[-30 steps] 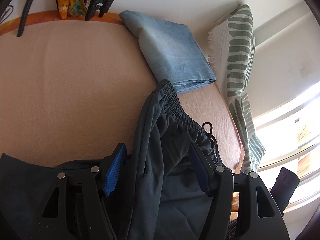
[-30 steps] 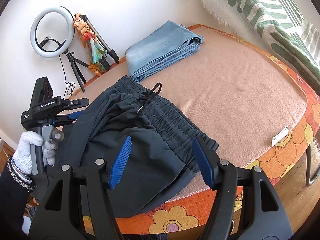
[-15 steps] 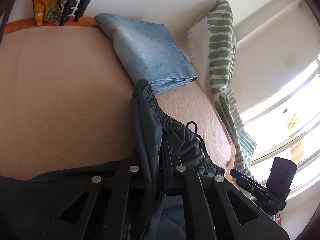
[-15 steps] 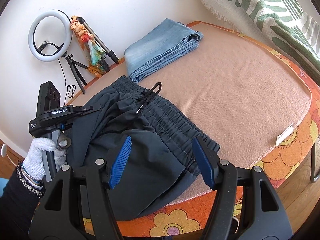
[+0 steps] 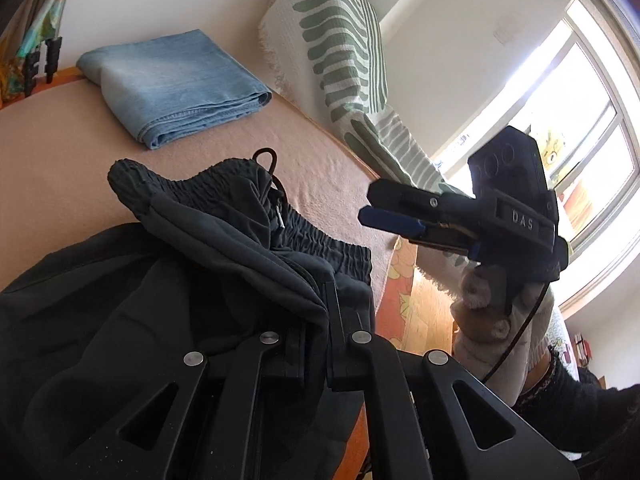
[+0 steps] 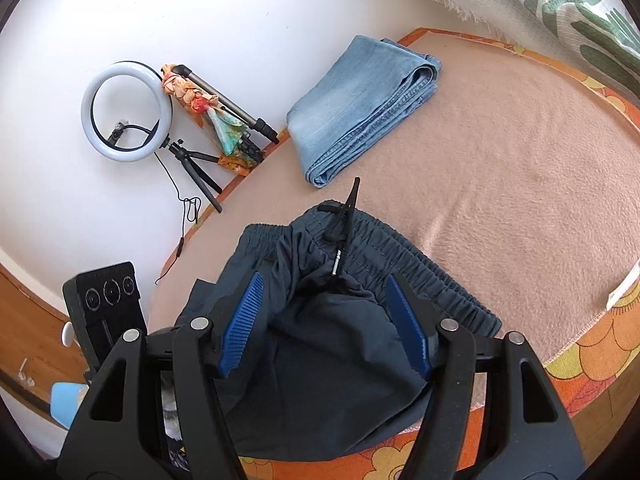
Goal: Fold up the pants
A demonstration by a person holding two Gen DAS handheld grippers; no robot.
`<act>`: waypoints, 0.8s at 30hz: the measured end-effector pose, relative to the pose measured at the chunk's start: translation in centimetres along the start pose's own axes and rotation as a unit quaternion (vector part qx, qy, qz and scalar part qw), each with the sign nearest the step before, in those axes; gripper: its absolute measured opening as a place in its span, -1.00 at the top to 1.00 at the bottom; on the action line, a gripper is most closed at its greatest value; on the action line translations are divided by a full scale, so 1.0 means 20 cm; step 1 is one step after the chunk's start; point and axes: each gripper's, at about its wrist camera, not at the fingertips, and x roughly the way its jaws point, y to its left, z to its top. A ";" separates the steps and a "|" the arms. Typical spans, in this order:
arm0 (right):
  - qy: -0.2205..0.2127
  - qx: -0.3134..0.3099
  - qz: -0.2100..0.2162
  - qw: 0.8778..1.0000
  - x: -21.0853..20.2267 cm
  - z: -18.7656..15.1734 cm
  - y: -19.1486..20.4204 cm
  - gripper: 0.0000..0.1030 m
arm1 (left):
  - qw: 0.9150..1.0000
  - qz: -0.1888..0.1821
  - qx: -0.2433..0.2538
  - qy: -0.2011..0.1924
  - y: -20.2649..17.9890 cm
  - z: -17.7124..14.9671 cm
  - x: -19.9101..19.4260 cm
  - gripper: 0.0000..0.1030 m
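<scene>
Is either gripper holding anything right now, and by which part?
The left gripper is shut on a fold of the dark pants below the waistband; the right gripper is open, holding nothing.

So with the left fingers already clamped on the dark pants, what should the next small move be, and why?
Probably close the right gripper on the fabric bunched between its open fingers. The left gripper is already shut on the dark pants, whose waistband is crumpled on the blanket, so a second grip would let both hands lift and straighten them for folding.

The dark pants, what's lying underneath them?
The dark pants lie on a peach blanket spread over an orange floral cover. Whatever sits directly beneath the bunched fabric is hidden.
</scene>
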 end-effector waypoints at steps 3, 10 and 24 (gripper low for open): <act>0.013 -0.026 -0.006 1.000 0.07 0.09 0.08 -0.30 | 1.000 0.005 0.010 0.009 -0.03 -0.07 0.04 0.91; 0.128 -0.113 -0.022 0.985 0.40 0.23 0.39 -0.30 | 0.999 0.026 -0.009 -0.046 -0.05 -0.20 0.03 0.91; 0.294 -0.260 -0.206 0.897 1.02 -0.02 0.76 -0.30 | 0.994 0.036 -0.029 -0.096 -0.04 -0.36 0.01 0.91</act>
